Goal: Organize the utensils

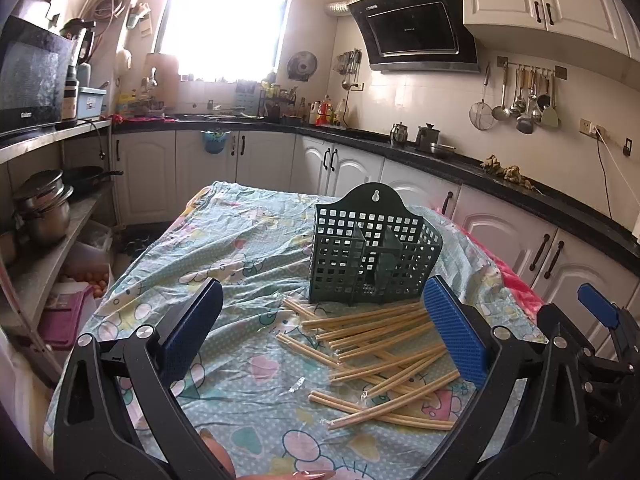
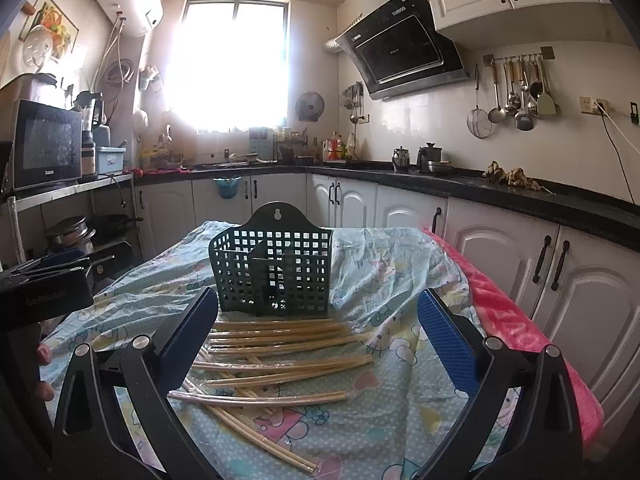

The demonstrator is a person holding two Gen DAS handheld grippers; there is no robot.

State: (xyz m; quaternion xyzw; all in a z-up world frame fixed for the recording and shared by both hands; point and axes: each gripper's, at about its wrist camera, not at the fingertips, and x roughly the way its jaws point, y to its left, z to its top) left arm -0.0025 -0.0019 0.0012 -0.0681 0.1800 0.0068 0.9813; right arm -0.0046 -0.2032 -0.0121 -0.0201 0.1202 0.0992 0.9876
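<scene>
On the tablecloth [image 2: 400, 280], green basket [image 2: 272, 268] stands upright, chopsticks [image 2: 280, 344] scattered beside.

Both wrist views low, near, sharing basket [image 1: 374, 248] [image 2: 274, 268].

bright daylight pours through the far window [image 2: 236, 64], washing out the panes. white cabinets [image 2: 404, 208] run under a dark countertop [image 2: 520, 196] around the corner. a black range hood [image 2: 400, 56] tilts off the tiled wall, ladles hanging on a rail [image 2: 516, 92] beside it. a microwave [image 2: 46, 144] sits on the left shelf.
</scene>
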